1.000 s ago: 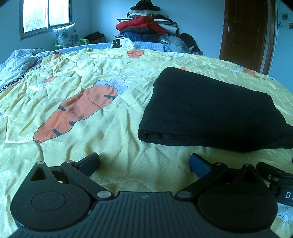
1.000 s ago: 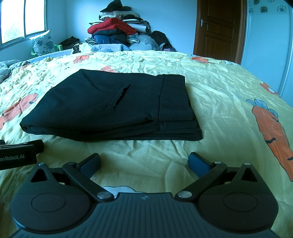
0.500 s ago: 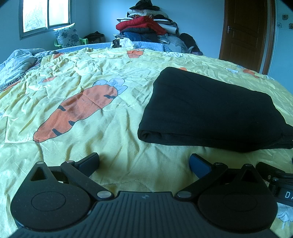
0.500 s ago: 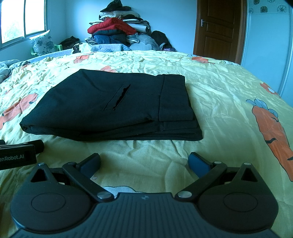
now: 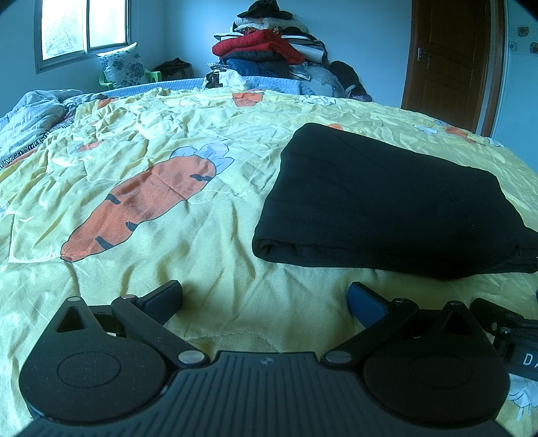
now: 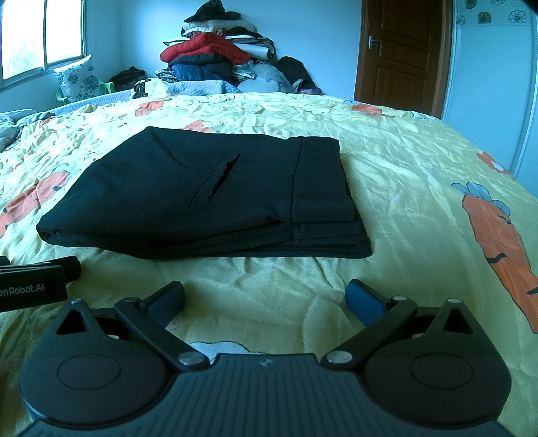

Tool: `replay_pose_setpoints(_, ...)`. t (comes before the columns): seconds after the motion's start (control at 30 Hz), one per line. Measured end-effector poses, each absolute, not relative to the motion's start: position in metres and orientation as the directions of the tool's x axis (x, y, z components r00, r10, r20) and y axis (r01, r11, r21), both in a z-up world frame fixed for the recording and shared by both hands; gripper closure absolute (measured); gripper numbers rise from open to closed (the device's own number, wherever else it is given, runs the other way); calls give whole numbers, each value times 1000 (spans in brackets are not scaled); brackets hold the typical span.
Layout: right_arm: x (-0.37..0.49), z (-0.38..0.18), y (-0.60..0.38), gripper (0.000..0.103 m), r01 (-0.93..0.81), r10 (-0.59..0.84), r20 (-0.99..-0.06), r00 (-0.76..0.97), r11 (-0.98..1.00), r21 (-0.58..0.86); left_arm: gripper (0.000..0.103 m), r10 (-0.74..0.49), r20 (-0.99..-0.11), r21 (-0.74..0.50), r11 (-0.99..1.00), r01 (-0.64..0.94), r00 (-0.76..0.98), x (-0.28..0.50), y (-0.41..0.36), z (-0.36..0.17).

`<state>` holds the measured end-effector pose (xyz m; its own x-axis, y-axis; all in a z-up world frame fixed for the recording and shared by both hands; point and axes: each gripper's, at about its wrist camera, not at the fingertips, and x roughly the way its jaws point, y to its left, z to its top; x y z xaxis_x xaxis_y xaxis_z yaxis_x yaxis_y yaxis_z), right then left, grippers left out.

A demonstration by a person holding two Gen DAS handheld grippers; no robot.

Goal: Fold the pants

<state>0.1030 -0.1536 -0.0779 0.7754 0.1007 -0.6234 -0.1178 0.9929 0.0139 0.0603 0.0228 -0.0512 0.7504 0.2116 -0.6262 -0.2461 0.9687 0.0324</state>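
Black pants (image 5: 380,198) lie folded into a flat rectangle on the yellow carrot-print bedspread (image 5: 208,255). In the right wrist view the pants (image 6: 215,198) show a slit pocket on top and stacked layers at the near edge. My left gripper (image 5: 265,297) rests low on the bedspread, open, with nothing between its fingers, a short way in front of the pants' left corner. My right gripper (image 6: 265,295) is open too, empty, just short of the pants' near edge. Each gripper's body shows at the edge of the other's view.
A tall pile of clothes (image 6: 215,57) sits past the far edge of the bed. A brown door (image 6: 400,50) is at the back right, a window (image 5: 84,30) and a floral pillow (image 5: 124,69) at the back left. Rumpled blue bedding (image 5: 30,114) lies far left.
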Motion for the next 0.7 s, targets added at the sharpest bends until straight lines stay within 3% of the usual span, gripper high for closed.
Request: replay_pose_setpoints(0.7,100,-78,-156,0,-114,99,-624,775,993,17,0,173,-628,21,978,-206,758,56,22,-50)
